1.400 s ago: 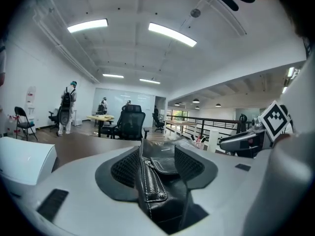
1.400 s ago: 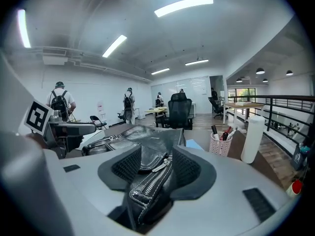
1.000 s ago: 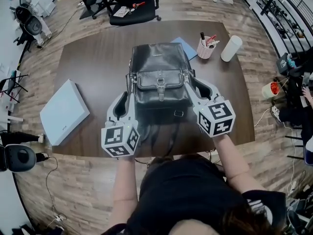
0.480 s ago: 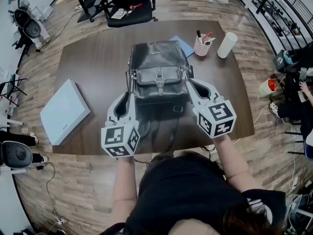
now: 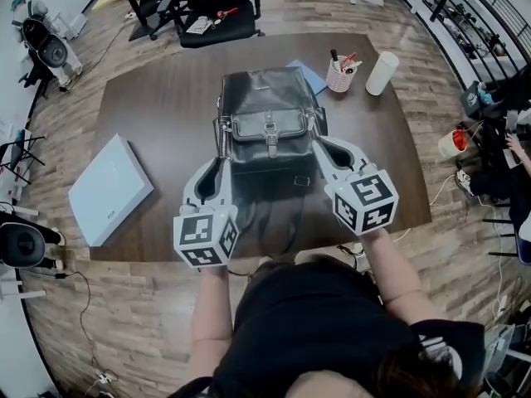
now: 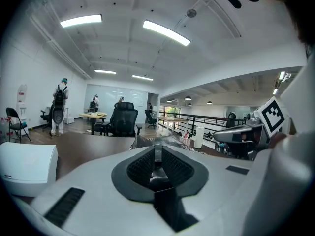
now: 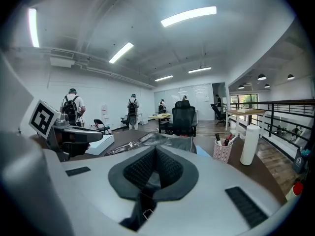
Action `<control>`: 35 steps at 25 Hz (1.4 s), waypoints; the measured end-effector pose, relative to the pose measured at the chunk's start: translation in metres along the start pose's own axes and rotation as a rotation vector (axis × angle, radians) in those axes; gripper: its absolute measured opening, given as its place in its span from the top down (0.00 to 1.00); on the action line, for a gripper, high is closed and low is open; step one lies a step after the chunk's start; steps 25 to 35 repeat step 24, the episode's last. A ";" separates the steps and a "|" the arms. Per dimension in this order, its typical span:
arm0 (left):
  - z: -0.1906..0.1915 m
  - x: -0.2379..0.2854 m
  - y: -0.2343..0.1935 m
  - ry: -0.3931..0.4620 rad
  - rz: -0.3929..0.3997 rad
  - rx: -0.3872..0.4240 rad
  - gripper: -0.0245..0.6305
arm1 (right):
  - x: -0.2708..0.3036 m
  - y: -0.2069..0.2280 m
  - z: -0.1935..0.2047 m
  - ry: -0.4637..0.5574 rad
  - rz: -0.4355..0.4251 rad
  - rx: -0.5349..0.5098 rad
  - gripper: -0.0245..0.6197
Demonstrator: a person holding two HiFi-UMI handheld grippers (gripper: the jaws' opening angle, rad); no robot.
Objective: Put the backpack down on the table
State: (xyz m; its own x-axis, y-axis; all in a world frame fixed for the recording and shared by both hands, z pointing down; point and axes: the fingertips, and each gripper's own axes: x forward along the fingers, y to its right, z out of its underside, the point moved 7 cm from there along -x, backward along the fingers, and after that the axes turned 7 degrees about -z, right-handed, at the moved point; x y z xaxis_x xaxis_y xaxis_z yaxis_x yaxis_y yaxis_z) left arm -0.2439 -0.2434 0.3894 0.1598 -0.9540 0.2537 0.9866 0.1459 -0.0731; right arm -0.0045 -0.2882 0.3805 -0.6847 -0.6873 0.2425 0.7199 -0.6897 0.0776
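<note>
A black leather backpack (image 5: pixel 270 127) lies front face up on the brown table (image 5: pixel 158 106), its flap and buckle showing. Its dark straps (image 5: pixel 274 218) trail toward the near table edge. My left gripper (image 5: pixel 219 143) reaches to the bag's left side, and in the left gripper view the gripper (image 6: pixel 157 154) is shut on a black strap (image 6: pixel 166 208). At the bag's right side is my right gripper (image 5: pixel 315 139); in the right gripper view the gripper (image 7: pixel 155 156) is shut on a strap (image 7: pixel 141 203) with a small metal ring.
A white flat box (image 5: pixel 109 187) lies at the table's left. Behind the bag to the right are a blue sheet (image 5: pixel 311 75), a pen cup (image 5: pixel 340 75) and a white cylinder (image 5: pixel 381 73). A black office chair (image 5: pixel 220 2) stands beyond the table's far edge.
Both grippers and the backpack have shifted a little toward the far side of the table. The right jaws have closed in on the strap.
</note>
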 end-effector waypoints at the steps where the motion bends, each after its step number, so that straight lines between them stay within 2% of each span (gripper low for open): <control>1: 0.000 -0.001 0.000 -0.001 0.001 0.001 0.86 | -0.001 -0.001 0.000 0.001 -0.001 0.003 0.94; 35: 0.006 -0.010 0.006 -0.015 -0.008 -0.003 0.86 | -0.011 -0.003 0.005 -0.003 -0.024 0.021 0.94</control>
